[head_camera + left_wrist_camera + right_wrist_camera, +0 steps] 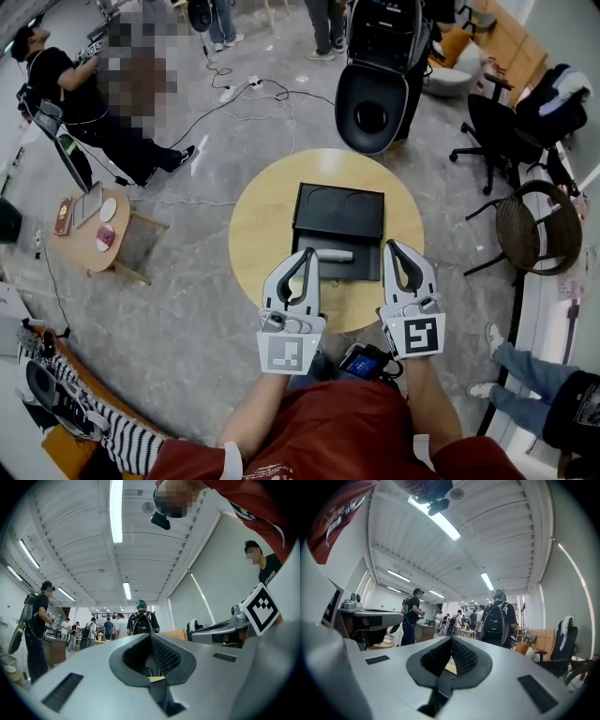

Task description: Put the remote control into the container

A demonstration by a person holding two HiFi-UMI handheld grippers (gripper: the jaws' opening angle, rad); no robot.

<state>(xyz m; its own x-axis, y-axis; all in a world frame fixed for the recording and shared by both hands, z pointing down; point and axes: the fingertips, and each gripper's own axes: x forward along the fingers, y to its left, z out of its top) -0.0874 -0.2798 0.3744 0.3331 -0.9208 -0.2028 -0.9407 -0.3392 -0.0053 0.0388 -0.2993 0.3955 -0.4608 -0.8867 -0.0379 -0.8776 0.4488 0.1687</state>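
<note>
We see a round wooden desk (pixel 258 234) with a black office chair (pixel 492 127) far right. A black rectangular container (pixel 339 211) with two round recesses sits mid-desk. A slim grey remote control (pixel 335 254) lies across its near part, just right of the left claw (pixel 307 253) tip. The left claw and right claw (pixel 391 246) are both fully closed and empty.

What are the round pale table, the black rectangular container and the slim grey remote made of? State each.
Round pale table: looks like wood or veneer, matt, even yellowish tone.
Black rectangular container: likely moulded plastic, matt, two round recesses.
Slim grey remote: probably plastic, slight sheen.
</note>
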